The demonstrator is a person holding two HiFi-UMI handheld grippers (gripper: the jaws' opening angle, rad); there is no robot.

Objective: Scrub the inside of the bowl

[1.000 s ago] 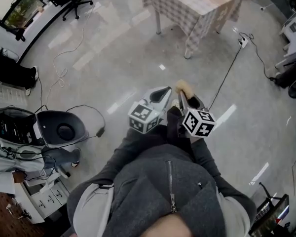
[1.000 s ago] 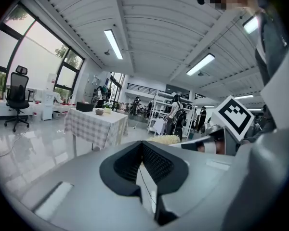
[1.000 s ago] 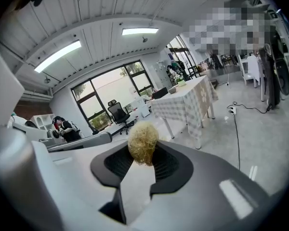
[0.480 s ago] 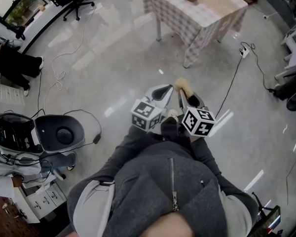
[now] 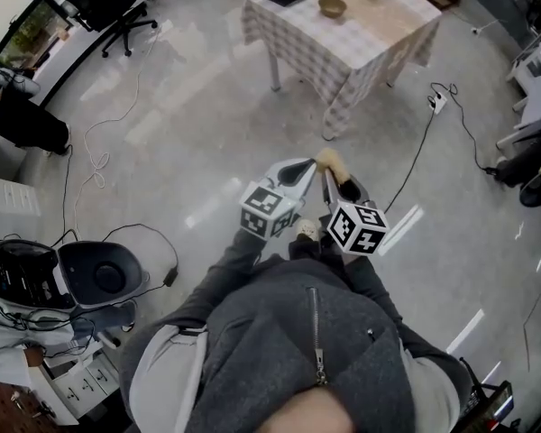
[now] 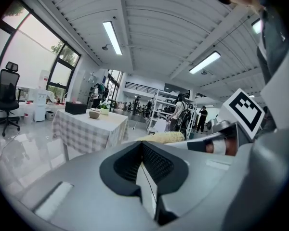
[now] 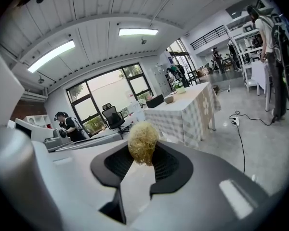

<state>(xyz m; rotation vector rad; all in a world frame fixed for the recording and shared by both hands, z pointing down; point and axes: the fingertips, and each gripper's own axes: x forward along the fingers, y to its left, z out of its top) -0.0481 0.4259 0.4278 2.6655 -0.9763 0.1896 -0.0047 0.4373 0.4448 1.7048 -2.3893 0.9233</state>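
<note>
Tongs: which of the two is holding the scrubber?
The right tongs: a straw-coloured fibre scrubber is clamped in them. The left tongs are shut with nothing between them.

We note a glossy, mirror-bright floor (image 5: 189,142) and a checked woven tablecloth (image 5: 343,52). The scrubber (image 7: 143,142) is a coarse, straw-like fibre tangle. The right gripper (image 7: 143,162) has a matt grey plastic shell and black ribbed pads (image 7: 120,165). The jacket (image 5: 279,368) is soft grey cloth.
</note>
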